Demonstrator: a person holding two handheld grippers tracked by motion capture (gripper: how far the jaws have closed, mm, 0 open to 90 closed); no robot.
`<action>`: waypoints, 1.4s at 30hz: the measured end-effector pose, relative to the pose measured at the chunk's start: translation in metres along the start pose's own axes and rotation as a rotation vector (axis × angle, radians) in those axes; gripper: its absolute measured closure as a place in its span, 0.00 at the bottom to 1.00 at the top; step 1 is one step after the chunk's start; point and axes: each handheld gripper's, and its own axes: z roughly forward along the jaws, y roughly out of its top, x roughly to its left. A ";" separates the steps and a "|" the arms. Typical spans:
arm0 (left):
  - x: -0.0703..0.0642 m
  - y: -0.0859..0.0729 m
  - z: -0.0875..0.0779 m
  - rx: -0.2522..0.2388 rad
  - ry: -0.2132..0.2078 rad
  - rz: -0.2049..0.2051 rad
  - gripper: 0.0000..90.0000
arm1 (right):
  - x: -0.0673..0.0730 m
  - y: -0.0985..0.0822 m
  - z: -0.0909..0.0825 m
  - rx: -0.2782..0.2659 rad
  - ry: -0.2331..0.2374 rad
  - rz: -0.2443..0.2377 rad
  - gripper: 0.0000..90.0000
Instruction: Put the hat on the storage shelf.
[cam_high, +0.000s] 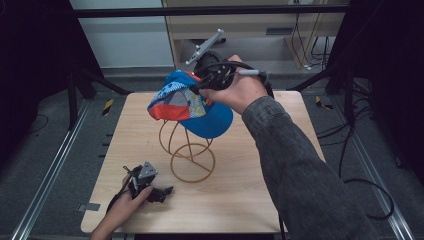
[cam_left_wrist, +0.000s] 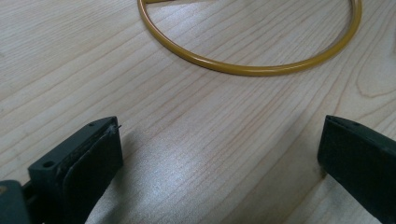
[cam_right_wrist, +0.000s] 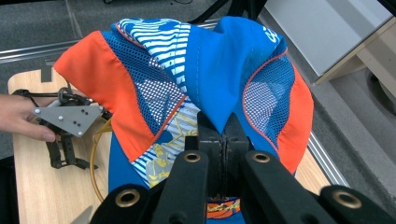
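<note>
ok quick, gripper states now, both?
Left gripper: open, jaws wide apart, holding nothing, low over the table.
Right gripper: shut on the cap, pinching its blue fabric above the wire stand.

I can read no text, label, brand or number here. In the right gripper view, the cap pinched between my right gripper's closed jaws carries light lettering on its blue panel, above and to the right of the jaws, but it is cut off by a fold and too small to make out. The printed patch just left of the jaws shows pattern only.
</note>
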 end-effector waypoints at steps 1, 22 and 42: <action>0.000 0.000 0.000 0.000 0.000 0.000 0.00 | 0.000 0.000 0.000 0.001 0.002 0.001 1.00; 0.000 0.000 0.000 0.000 -0.002 -0.001 0.00 | 0.007 0.003 0.030 0.034 0.045 -0.007 1.00; 0.000 0.000 0.000 0.001 0.000 -0.001 0.00 | 0.011 0.007 0.047 0.042 0.065 -0.009 0.99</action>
